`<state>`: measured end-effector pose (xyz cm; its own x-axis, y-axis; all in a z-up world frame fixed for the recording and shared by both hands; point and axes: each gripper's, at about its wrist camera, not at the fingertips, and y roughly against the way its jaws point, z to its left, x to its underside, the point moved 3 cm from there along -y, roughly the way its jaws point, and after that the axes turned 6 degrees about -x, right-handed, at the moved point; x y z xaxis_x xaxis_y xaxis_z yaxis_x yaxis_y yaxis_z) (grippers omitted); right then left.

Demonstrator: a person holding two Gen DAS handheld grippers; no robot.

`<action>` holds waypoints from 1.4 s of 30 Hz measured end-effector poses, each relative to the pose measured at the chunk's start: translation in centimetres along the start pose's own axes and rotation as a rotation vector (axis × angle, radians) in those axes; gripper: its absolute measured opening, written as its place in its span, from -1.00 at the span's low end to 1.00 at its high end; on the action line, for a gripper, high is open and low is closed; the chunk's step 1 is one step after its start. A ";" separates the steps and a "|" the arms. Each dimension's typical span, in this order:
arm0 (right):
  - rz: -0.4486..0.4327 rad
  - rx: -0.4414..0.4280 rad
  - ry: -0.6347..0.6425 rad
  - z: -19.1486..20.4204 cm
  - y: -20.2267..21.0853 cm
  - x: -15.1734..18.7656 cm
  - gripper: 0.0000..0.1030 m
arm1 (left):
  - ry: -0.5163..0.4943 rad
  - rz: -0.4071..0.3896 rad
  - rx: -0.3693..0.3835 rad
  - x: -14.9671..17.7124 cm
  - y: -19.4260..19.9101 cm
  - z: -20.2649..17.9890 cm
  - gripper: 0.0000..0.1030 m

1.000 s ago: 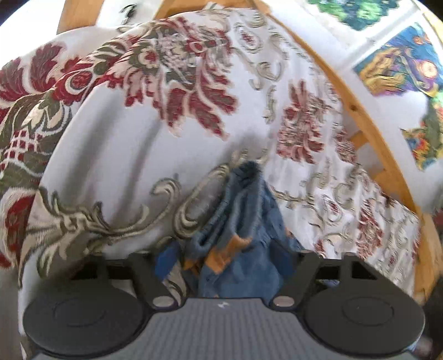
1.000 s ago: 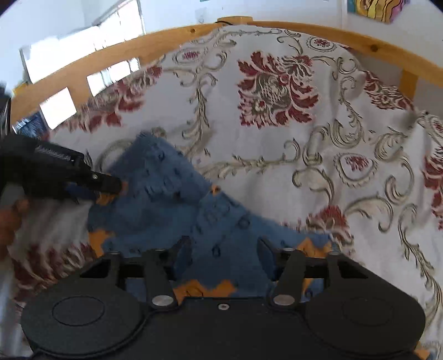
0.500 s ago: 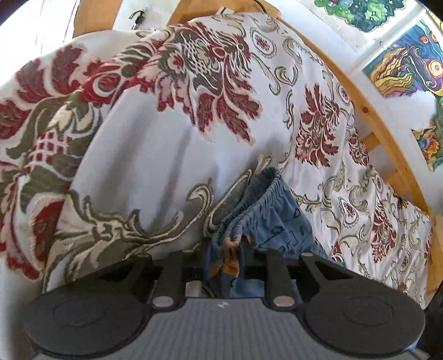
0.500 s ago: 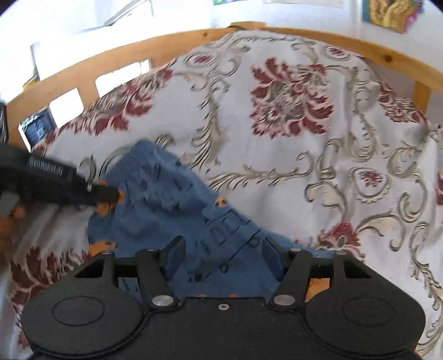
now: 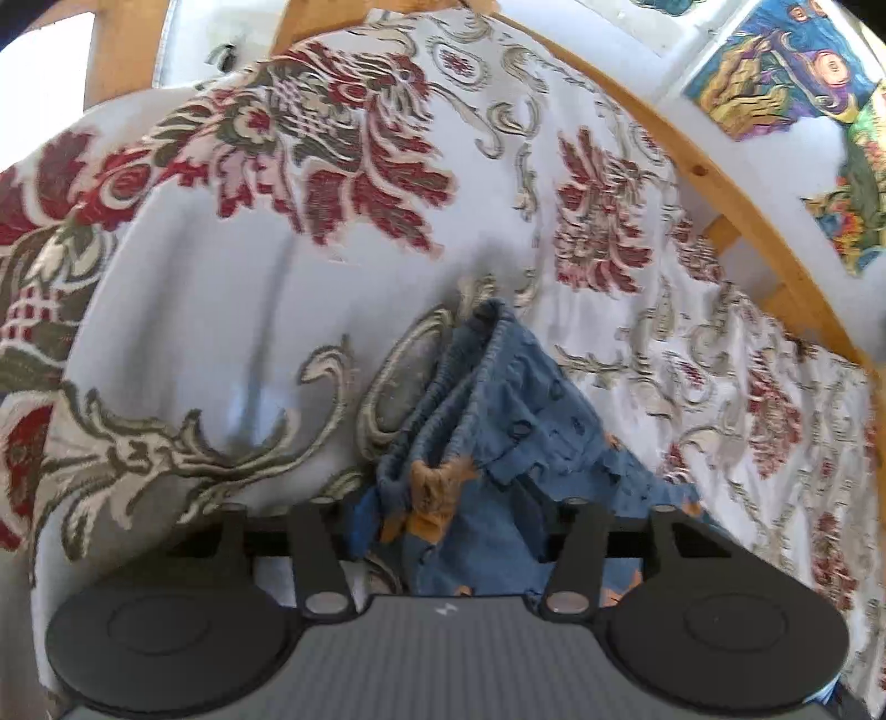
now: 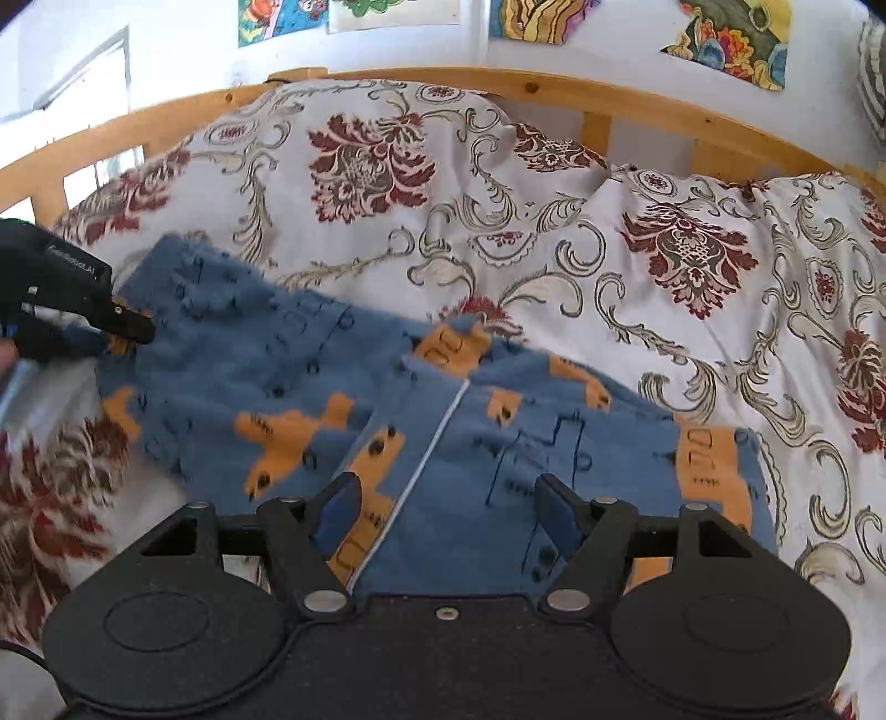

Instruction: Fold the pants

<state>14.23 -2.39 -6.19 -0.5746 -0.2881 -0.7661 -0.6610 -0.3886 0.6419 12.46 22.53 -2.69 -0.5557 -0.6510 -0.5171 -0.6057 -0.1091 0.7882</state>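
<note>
The blue pants (image 6: 443, 421) with orange patches lie spread on the floral bedspread (image 6: 554, 221). In the left wrist view the gathered waistband (image 5: 459, 387) rises between my fingers. My left gripper (image 5: 443, 515) is open, its fingers on either side of the waistband end. It also shows at the left of the right wrist view (image 6: 133, 327), at the pants' left edge. My right gripper (image 6: 451, 509) is open and empty, just above the near part of the pants.
A wooden bed rail (image 6: 554, 94) runs along the far side of the bed. Colourful paintings (image 6: 720, 33) hang on the white wall behind it. The bedspread bulges up into a mound (image 5: 277, 221) to the left.
My left gripper was shut on the waistband half a second ago and has opened. My right gripper has pulled back and up, so more of the pants shows.
</note>
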 end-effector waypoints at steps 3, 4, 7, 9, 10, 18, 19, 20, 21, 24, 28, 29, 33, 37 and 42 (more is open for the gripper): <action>0.002 0.013 0.013 0.3 -0.6 0.7 0.39 | -0.004 0.016 -0.037 0.0 -0.5 0.5 -0.60; -0.014 0.014 0.011 0.3 -0.3 0.6 0.39 | 0.013 0.015 -0.020 0.0 -0.5 0.8 -0.61; -0.019 0.036 0.042 0.5 -0.1 0.7 0.41 | 0.026 0.007 -0.014 0.0 -0.4 1.0 -0.65; 0.008 0.031 0.062 0.7 -0.9 1.2 0.42 | 0.012 -0.004 -0.018 0.2 -0.2 0.9 -0.67; 0.015 0.030 0.057 0.6 -1.3 1.4 0.43 | 0.005 -0.014 -0.020 0.3 0.0 0.8 -0.67; -0.022 0.027 0.019 0.3 -0.9 1.5 0.47 | -0.012 -0.066 -0.002 0.5 1.1 0.1 -0.71; -0.035 0.030 0.017 0.4 -0.5 1.5 0.47 | -0.020 -0.076 0.003 0.5 1.5 -0.1 -0.71; -0.046 0.036 0.016 0.4 -0.2 1.5 0.49 | -0.028 -0.086 0.009 0.5 1.9 -0.4 -0.71; -0.058 0.047 0.017 0.4 0.2 1.6 0.49 | -0.038 -0.097 0.015 0.5 2.4 -0.8 -0.71; -0.077 0.074 0.010 0.1 1.2 1.7 0.49 | -0.087 -0.141 0.048 0.4 4.1 -2.3 -0.71; -0.083 0.078 -0.014 -0.7 2.0 2.1 0.53 | -0.139 -0.175 0.104 0.3 6.2 -4.7 -0.71; -0.092 0.075 -0.026 -1.0 2.3 2.2 0.53 | -0.157 -0.182 0.120 0.3 6.7 -5.4 -0.71; -0.167 0.013 -0.124 -3.8 4.4 1.6 0.53 | -0.248 -0.217 0.191 1.0 8.6 -8.8 -0.71; -0.199 -0.169 -0.313 -9.8 6.3 -1.3 0.53 | -0.366 -0.238 0.251 2.3 9.8 -12.6 -0.71; -0.126 -0.462 -0.439 -15.2 6.4 -7.0 0.53 | -0.540 -0.260 0.301 5.1 10.0 -17.2 -0.71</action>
<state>21.35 -16.16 2.76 -0.7150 0.1304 -0.6869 -0.5164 -0.7608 0.3930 13.34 5.20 8.25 -0.5295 -0.1556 -0.8339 -0.8475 0.0535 0.5281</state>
